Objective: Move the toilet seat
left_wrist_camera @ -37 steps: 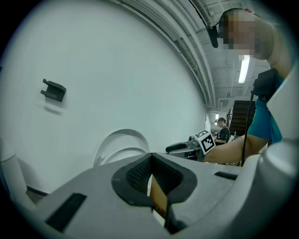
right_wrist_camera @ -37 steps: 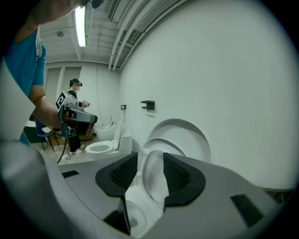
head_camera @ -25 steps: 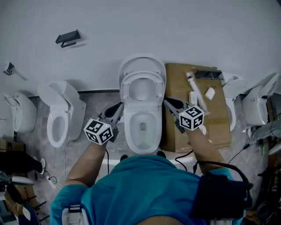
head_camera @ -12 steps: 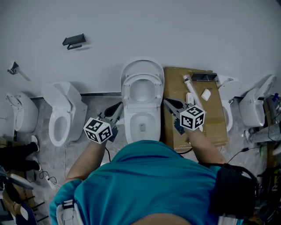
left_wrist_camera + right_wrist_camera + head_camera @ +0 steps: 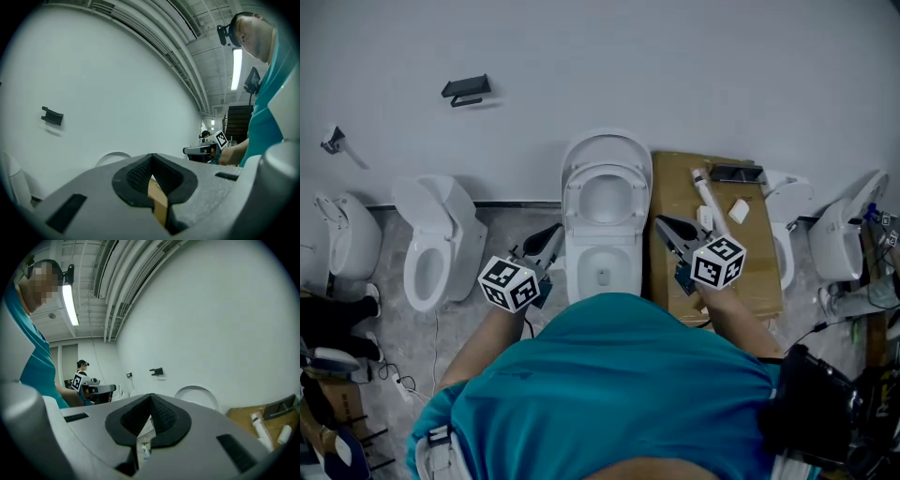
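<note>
Both grippers have drawn up and back from the toilet over the last second, and the head view has pulled away with them, so the person's shirt now covers the front edge of the bowl (image 5: 602, 267). The left gripper (image 5: 551, 232) hangs off the bowl's left edge and the right gripper (image 5: 666, 225) off its right edge, above the near side of the cardboard (image 5: 670, 183); neither touches the toilet. The right gripper's jaws have closed fully and grip nothing. The left gripper's jaws also meet at the tips with nothing between them.

The toilet seat (image 5: 573, 197) has not shifted: it stands raised at the back edge of the bowl, leaning against the open lid (image 5: 607, 141) by the wall (image 5: 675, 75).

With the seat up and both grippers empty and clear of it, the move looks finished. This reads as the retreat rather than a fresh reach.
</note>
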The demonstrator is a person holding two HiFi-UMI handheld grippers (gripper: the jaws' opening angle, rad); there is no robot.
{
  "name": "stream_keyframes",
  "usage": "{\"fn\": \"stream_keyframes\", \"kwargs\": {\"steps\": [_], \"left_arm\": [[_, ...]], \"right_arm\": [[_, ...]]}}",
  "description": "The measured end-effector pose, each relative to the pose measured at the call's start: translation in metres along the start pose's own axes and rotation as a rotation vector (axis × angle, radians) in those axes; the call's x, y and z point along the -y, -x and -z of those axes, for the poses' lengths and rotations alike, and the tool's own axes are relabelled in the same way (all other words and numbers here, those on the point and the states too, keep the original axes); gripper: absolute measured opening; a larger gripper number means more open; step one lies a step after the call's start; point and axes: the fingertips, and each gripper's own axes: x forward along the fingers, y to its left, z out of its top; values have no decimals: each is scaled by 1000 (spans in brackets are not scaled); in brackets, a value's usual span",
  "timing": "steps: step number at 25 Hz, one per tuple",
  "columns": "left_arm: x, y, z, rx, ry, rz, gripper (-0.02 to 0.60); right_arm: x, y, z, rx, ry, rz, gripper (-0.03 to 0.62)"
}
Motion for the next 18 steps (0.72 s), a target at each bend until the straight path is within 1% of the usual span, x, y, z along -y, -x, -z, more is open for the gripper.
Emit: {"fn": "stream_keyframes", "kwargs": {"steps": [6,18], "left_arm": [[5,-2,3,-3,0,13,3],[-2,4,3,1,11,-3,3]], "right_arm": [[2,2,1,-23,9,4,-2],[-1,-2,1,-43,39,0,-2]]}}
